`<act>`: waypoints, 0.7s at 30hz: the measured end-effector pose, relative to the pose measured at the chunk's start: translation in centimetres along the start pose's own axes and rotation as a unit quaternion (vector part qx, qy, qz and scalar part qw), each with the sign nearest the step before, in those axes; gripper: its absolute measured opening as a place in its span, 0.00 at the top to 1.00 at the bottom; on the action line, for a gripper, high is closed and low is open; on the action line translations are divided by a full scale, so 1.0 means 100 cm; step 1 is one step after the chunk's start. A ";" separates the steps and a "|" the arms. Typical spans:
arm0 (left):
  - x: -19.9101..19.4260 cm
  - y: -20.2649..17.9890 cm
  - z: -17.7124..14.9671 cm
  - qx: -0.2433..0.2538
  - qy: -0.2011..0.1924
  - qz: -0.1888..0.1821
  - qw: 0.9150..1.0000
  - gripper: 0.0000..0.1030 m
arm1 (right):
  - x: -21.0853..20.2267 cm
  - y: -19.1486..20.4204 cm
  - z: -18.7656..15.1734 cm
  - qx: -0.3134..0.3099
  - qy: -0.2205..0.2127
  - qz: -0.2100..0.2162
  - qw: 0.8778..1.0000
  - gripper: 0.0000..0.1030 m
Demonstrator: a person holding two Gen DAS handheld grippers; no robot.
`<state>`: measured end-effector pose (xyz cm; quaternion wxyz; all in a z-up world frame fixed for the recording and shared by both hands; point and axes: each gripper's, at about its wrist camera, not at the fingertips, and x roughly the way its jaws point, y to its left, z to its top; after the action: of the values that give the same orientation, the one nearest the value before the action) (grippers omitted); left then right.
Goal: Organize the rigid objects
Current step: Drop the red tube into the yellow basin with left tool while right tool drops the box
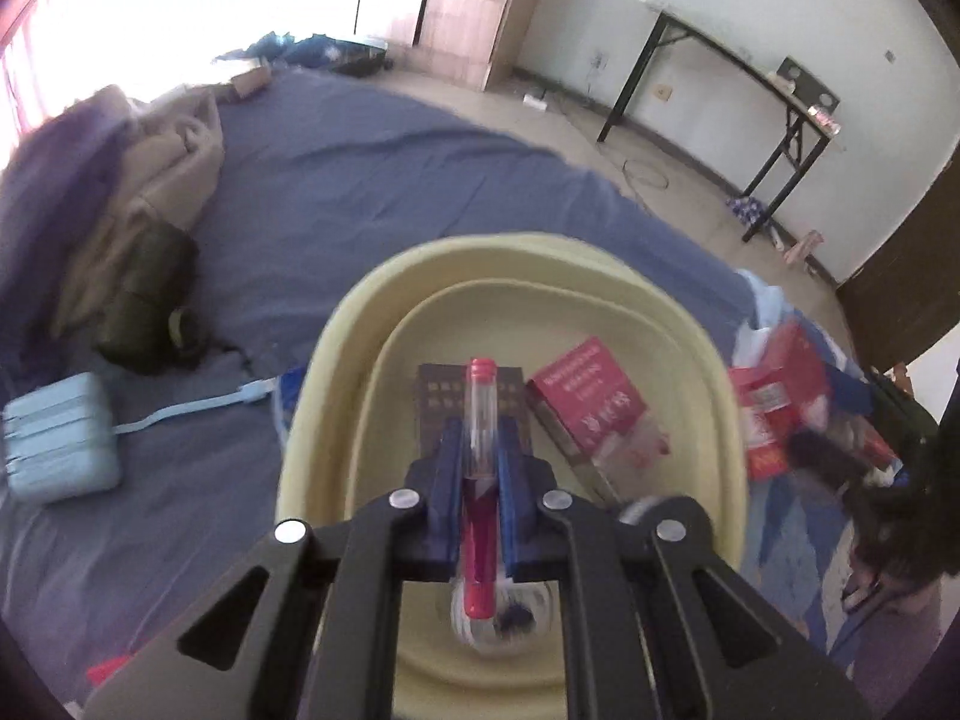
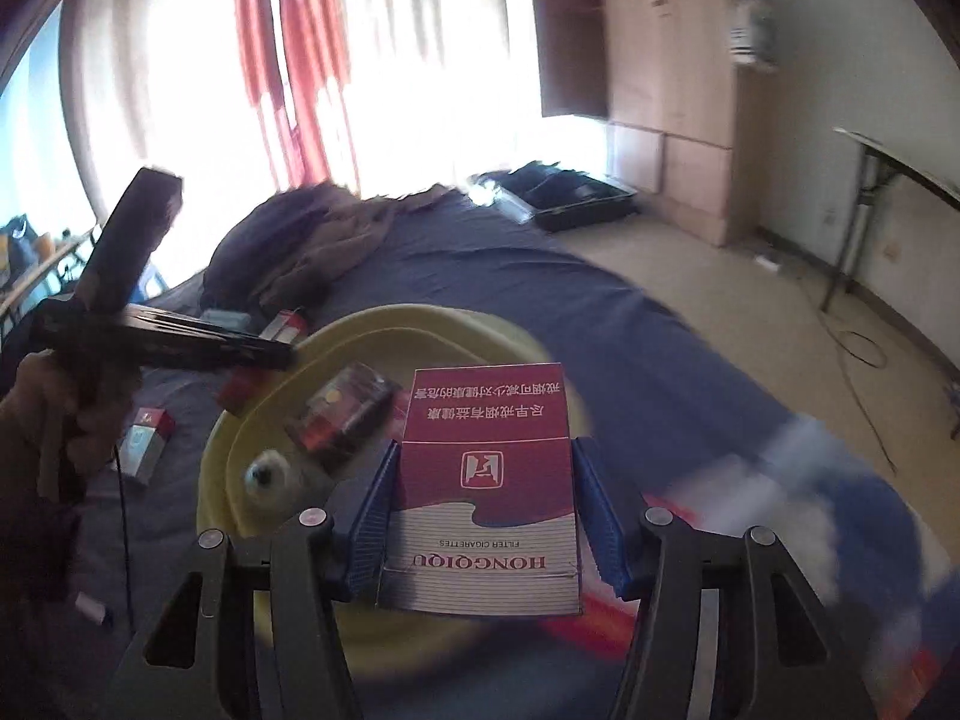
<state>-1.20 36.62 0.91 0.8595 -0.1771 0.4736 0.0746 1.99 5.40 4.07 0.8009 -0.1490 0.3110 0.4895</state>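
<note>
My left gripper (image 1: pixel 481 429) is shut on a clear tube with a red cap and red lower half (image 1: pixel 480 420), held over the pale yellow basin (image 1: pixel 372 312). In the basin lie a dark box (image 1: pixel 435 402), a red box (image 1: pixel 591 396) and a clear round thing (image 1: pixel 504 621). My right gripper (image 2: pixel 483 456) is shut on a red and white cigarette pack (image 2: pixel 485 480), held above the near right edge of the basin (image 2: pixel 456 330). The left gripper (image 2: pixel 162 342) shows there at the left, above the basin's far edge.
The basin sits on a blue bedsheet (image 1: pixel 360 180). A light blue pouch (image 1: pixel 60 438) and a clothes pile (image 1: pixel 120 180) lie to the left. More red boxes (image 1: pixel 780 408) lie to the right. A small box (image 2: pixel 144 444) lies left of the basin. A black table (image 1: pixel 750 102) stands by the wall.
</note>
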 end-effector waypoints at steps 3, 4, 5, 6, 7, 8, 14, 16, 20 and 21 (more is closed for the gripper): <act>0.019 0.006 0.006 -0.009 0.015 0.008 1.000 0.89 | 0.048 0.012 0.015 -0.015 0.035 0.008 0.999 0.46; 0.020 0.009 0.006 -0.010 0.015 0.007 1.000 0.89 | 0.063 0.019 0.019 -0.024 0.048 0.007 0.999 0.46; 0.023 0.010 0.006 -0.013 0.016 0.005 1.000 0.89 | 0.072 0.023 0.021 -0.030 0.054 0.003 0.998 0.46; 0.024 0.011 0.006 -0.013 0.017 0.001 1.000 0.89 | 0.081 0.027 0.021 -0.037 0.062 0.002 0.997 0.46; 0.026 0.010 0.005 -0.013 0.020 -0.001 1.000 0.89 | 0.090 0.029 0.023 -0.041 0.070 0.000 0.997 0.46; 0.028 0.010 0.004 -0.014 0.023 -0.003 1.000 0.89 | 0.098 0.030 0.024 -0.040 0.074 -0.006 0.996 0.46; 0.029 0.008 0.007 -0.028 0.025 -0.023 0.999 0.88 | 0.123 0.035 0.032 -0.032 0.072 -0.019 0.997 0.36; 0.022 0.006 0.009 -0.035 0.021 -0.027 0.999 0.77 | 0.114 0.033 0.031 -0.017 0.056 -0.010 0.998 0.17; -0.002 -0.012 0.007 -0.022 -0.016 -0.044 0.999 0.21 | 0.052 0.015 0.021 0.014 -0.011 -0.028 0.999 0.00; -0.007 -0.020 0.005 -0.014 -0.024 -0.045 0.999 0.18 | 0.030 0.005 0.015 0.029 -0.027 -0.034 0.999 0.00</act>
<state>-0.58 35.02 2.20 0.8704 -0.2088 0.4435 0.0467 3.11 8.54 3.34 0.8294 -0.1234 0.2977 0.4564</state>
